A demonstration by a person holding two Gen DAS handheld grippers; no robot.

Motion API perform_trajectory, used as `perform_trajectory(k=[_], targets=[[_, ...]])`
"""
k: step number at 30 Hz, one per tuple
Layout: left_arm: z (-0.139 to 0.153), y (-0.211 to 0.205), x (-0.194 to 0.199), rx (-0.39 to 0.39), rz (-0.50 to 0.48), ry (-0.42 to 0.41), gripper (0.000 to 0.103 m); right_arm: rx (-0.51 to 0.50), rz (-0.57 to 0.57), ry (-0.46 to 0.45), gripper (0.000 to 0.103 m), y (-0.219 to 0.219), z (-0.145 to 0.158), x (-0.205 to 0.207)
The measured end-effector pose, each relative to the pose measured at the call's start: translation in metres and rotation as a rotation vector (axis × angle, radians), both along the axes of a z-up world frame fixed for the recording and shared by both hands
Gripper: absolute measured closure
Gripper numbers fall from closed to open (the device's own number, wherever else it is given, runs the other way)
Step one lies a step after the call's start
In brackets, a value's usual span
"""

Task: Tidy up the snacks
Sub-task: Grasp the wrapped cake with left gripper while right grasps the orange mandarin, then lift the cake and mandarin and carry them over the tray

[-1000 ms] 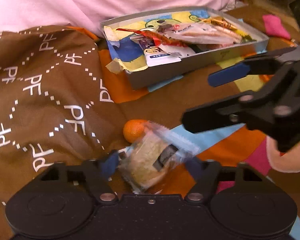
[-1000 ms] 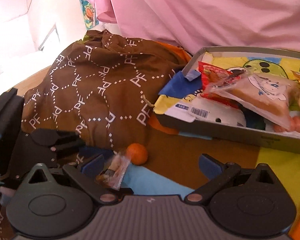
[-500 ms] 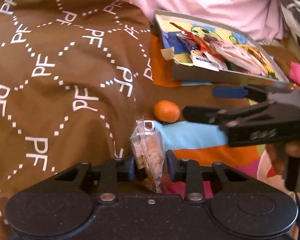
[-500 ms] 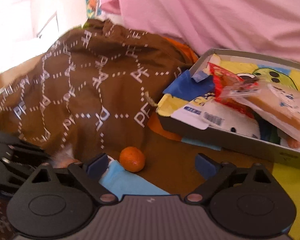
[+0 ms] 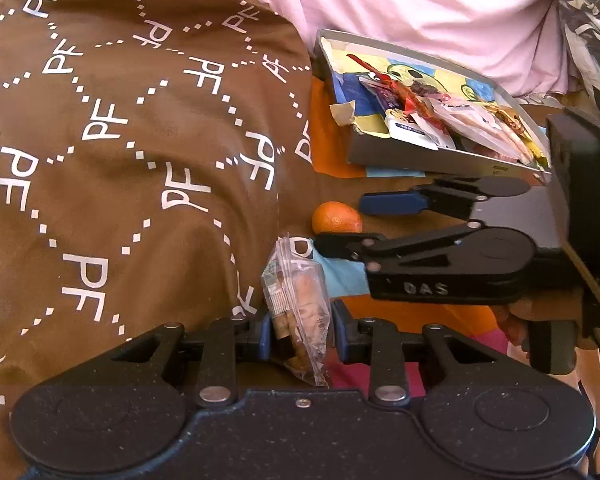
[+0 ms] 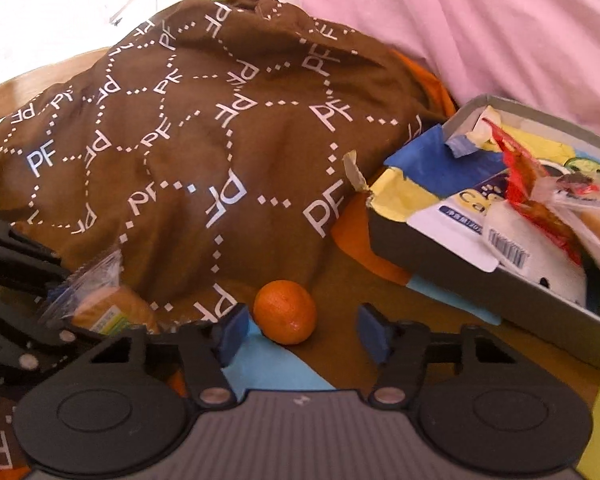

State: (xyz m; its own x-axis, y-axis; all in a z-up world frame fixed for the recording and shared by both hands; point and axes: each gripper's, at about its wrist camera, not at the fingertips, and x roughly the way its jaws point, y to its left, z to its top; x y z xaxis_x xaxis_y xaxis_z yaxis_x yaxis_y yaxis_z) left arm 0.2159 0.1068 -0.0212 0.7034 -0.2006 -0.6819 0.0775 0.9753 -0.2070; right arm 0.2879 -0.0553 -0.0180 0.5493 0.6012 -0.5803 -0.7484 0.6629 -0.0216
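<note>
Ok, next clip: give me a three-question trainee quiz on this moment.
1. True or false: the left tool is shut on the clear snack packet.
2. What lies between the open fingers of the right tool?
A. a barcode pouch
B. the orange fruit
C. nothing
3. Fill in: the grey box already holds several ____.

Key
1. True.
2. B: the fruit sits just ahead, nearer one finger, not gripped.
3. Snack packets.
</note>
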Motion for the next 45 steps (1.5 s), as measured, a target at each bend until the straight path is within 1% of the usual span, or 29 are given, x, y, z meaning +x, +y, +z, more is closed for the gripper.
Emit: perform_trajectory(k=[3, 4, 5, 9, 15, 20, 27, 31, 33, 38, 41, 45], targets=[[0.000, -0.001, -0.001, 0.002, 0.008, -0.003, 0.073, 0.024, -0.001, 0.020, 0.058, 0.001, -0.002, 0.002], [0.000, -0.002, -0.001, 0.003, 0.010, -0.002, 0.074, 0.029, 0.001, 0.024, 0.066, 0.001, -0.003, 0.001], [0.000, -0.003, -0.001, 0.004, 0.013, -0.002, 0.074, 0.031, 0.000, 0.022, 0.066, 0.002, -0.003, -0.001], [-0.002, -0.008, -0.003, -0.002, 0.016, -0.009, 0.076, 0.039, -0.010, 0.007, 0.067, -0.004, -0.003, -0.011], [-0.007, -0.017, -0.017, -0.034, 0.045, -0.015, 0.077, 0.074, -0.046, 0.002, 0.067, -0.031, 0.003, -0.039], [-0.002, -0.029, -0.030, -0.013, 0.024, -0.012, 0.078, 0.073, -0.065, 0.007, 0.068, -0.056, 0.006, -0.068], [0.001, -0.055, -0.051, -0.019, -0.005, -0.001, 0.078, 0.034, -0.094, -0.027, 0.068, -0.095, 0.008, -0.110], [-0.001, -0.071, -0.064, -0.022, -0.024, 0.014, 0.078, 0.037, -0.142, -0.026, 0.068, -0.123, 0.009, -0.131], [-0.002, -0.078, -0.068, -0.023, -0.029, 0.024, 0.078, 0.048, -0.183, -0.007, 0.068, -0.136, 0.008, -0.140], [-0.001, -0.099, -0.076, -0.016, -0.055, 0.031, 0.078, 0.088, -0.268, 0.021, 0.068, -0.166, 0.005, -0.156], [0.003, -0.112, -0.078, -0.014, -0.070, 0.025, 0.078, 0.094, -0.293, 0.022, 0.068, -0.178, 0.003, -0.160], [0.011, -0.127, -0.073, -0.014, -0.078, 0.017, 0.078, 0.127, -0.312, 0.007, 0.068, -0.185, 0.009, -0.157]])
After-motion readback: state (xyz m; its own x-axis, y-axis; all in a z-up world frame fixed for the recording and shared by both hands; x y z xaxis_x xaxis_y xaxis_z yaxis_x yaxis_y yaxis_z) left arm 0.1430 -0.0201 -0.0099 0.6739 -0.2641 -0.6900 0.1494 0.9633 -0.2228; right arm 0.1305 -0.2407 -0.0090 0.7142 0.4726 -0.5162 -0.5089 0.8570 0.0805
